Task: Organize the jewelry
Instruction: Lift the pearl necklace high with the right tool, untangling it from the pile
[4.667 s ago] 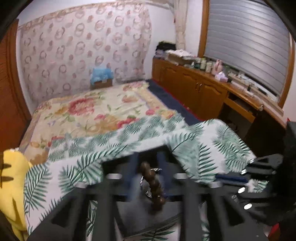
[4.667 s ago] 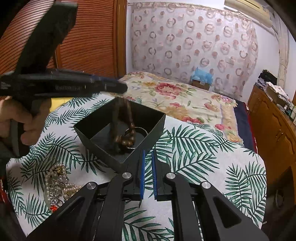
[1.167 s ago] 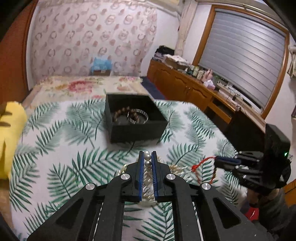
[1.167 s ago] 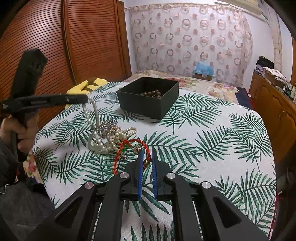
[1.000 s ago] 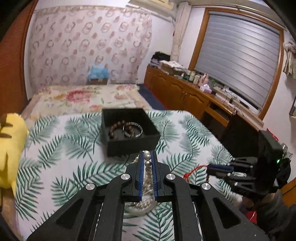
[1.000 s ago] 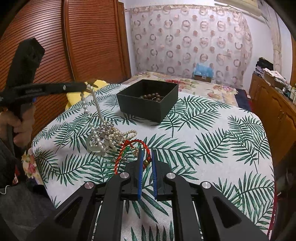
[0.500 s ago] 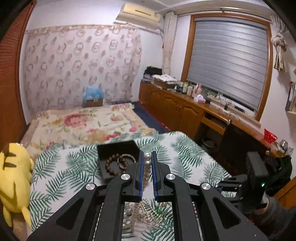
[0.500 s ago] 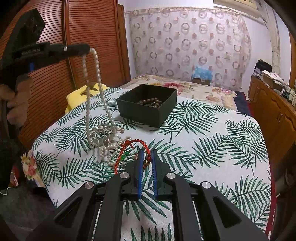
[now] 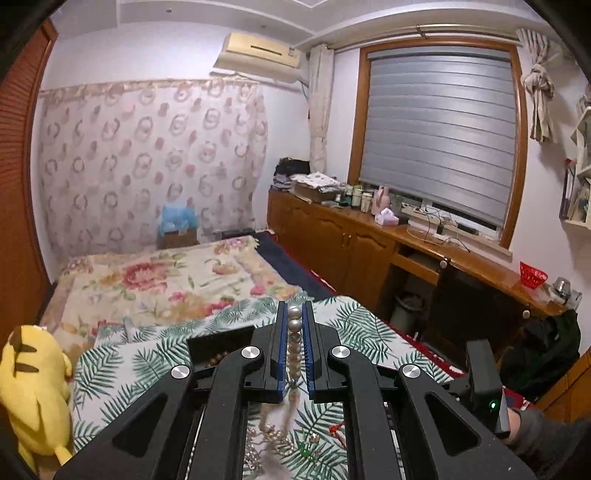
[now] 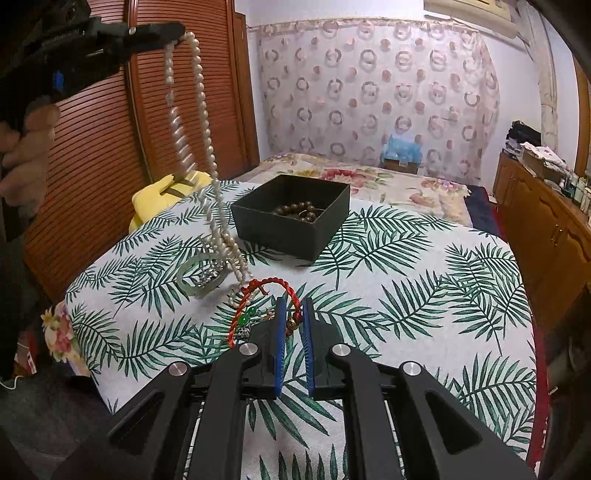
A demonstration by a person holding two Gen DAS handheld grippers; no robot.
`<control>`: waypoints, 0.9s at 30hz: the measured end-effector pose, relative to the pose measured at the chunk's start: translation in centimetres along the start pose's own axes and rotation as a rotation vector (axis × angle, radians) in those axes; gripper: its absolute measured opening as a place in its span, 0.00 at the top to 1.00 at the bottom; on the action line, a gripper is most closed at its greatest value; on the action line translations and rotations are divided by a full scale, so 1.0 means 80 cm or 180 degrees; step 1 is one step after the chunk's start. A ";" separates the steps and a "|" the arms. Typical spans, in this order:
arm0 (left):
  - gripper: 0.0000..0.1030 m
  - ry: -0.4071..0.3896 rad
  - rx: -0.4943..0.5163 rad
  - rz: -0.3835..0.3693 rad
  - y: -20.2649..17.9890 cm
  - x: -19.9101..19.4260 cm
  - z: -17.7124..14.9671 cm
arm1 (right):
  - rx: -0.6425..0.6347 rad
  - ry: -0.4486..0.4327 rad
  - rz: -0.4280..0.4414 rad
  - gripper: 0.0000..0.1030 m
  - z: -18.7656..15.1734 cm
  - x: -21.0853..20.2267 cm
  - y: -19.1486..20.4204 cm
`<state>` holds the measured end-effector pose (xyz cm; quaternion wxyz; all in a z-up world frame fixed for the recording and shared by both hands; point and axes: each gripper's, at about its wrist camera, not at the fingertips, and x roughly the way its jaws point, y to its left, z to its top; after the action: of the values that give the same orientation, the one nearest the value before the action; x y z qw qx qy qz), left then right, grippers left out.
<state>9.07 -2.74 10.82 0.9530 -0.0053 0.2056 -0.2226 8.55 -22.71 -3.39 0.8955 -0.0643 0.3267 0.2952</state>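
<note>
My left gripper is shut on a long pearl necklace and holds it high above the table; in the right wrist view the gripper dangles the necklace, whose lower end still touches the jewelry pile. My right gripper is shut on a red cord bracelet with green beads, low over the table. A black box holds a brown bead bracelet and a ring. A pale green bangle lies by the pile.
The table has a palm-leaf cloth. A yellow plush toy sits at its left edge. A bed lies behind, wooden cabinets to the right, a slatted wooden door to the left.
My left gripper has risen well above the table, drawing the pearl necklace up out of the pile. My right gripper has stayed low, holding the red bracelet.
</note>
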 end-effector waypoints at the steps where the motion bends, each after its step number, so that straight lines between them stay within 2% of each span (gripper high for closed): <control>1: 0.94 -0.0022 0.0000 0.0009 0.001 -0.002 0.003 | 0.0000 -0.0002 -0.0001 0.90 0.000 0.000 0.000; 8: 0.93 -0.0120 -0.0001 0.0043 0.003 -0.012 0.026 | 0.0011 -0.0030 -0.0015 0.90 0.003 -0.004 -0.004; 19: 0.93 -0.0414 0.0118 0.0152 -0.004 -0.046 0.069 | -0.0005 -0.0076 -0.0022 0.90 0.008 -0.012 -0.002; 27: 0.93 -0.0297 0.0075 0.0233 0.016 -0.030 0.059 | -0.0065 -0.0093 -0.0024 0.90 0.021 -0.009 0.000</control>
<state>9.51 -0.91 15.90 0.9690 0.0030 0.1584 -0.1896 9.05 -22.52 -1.64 0.9006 -0.0705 0.3103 0.2961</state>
